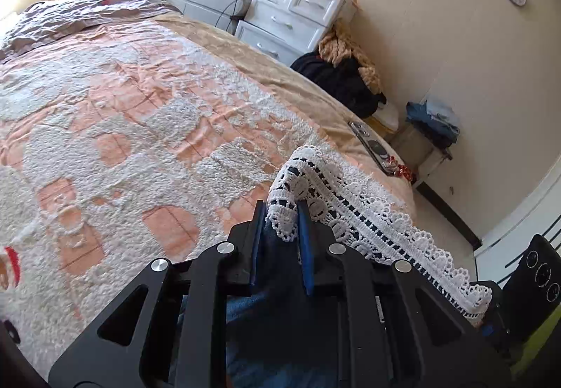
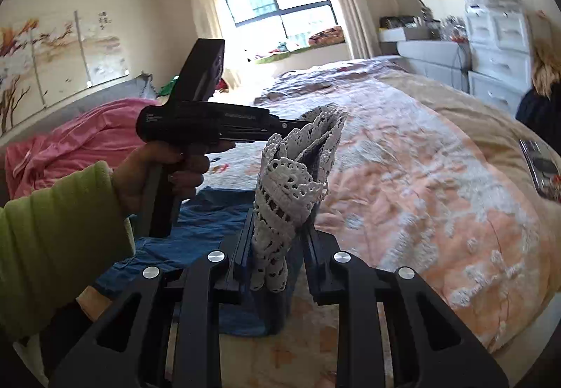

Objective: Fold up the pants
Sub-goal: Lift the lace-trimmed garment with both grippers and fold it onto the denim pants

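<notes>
The pants are blue denim with a white lace hem. My left gripper is shut on the lace hem, which trails off to the right of it above the bed. In the right wrist view, my right gripper is shut on another part of the lace hem. The left gripper shows there too, held in a hand with a green sleeve, clamped on the lace just beyond. The denim hangs down to the bedspread below both grippers.
The bed has a peach and white textured spread. A phone or remote lies near its right edge. A pink quilt lies at the head end. White drawers and a pile of clothes stand beside the bed.
</notes>
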